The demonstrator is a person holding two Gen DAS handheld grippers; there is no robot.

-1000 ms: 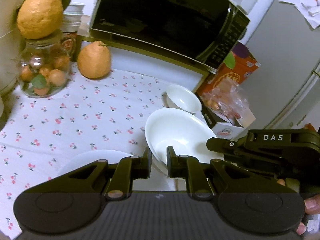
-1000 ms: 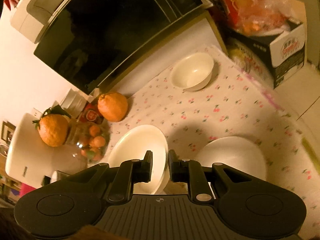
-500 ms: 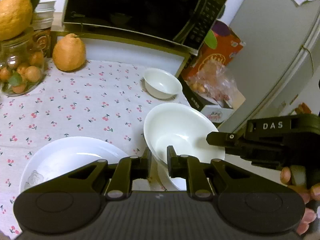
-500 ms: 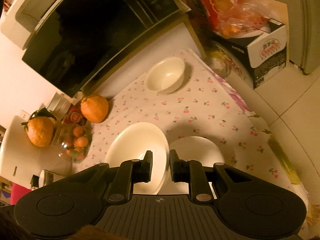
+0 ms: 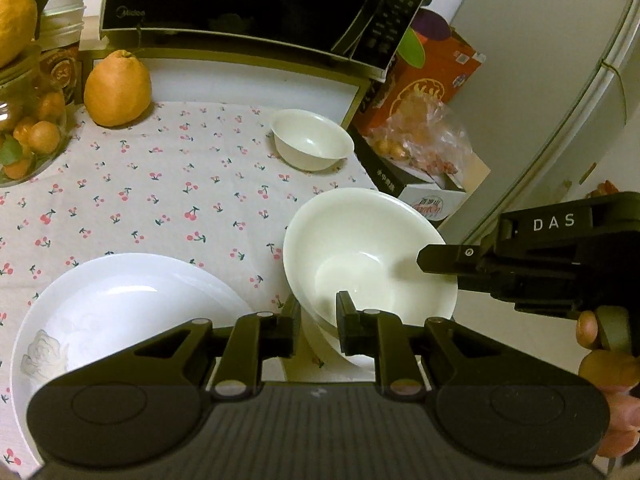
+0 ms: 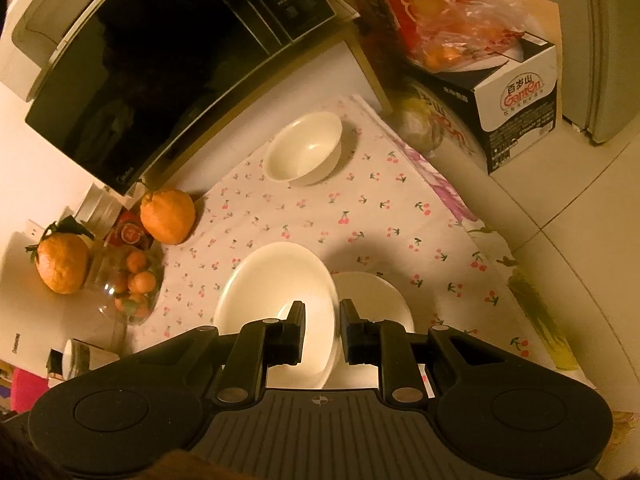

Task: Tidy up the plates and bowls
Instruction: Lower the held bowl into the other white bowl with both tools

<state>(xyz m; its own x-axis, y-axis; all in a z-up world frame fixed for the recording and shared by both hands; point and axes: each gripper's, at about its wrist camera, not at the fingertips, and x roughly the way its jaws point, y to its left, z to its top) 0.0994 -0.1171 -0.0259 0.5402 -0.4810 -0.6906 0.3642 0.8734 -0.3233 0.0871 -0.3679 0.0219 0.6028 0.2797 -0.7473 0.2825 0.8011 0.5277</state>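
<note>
Left wrist view: left gripper (image 5: 318, 312) at 6 o'clock, jaws almost closed, clamped on the near rim of the deep white bowl (image 5: 372, 256). Bowl tilted, just over a second white dish (image 5: 332, 348), near the 4 o'clock edge of the table (image 5: 160, 200). Wide plate (image 5: 120, 312) at 8 o'clock, small bowl (image 5: 308, 140) at 12 o'clock. Right wrist view: right gripper (image 6: 322, 320) also on the deep bowl, jaws narrow, rim pinched between them.
</note>
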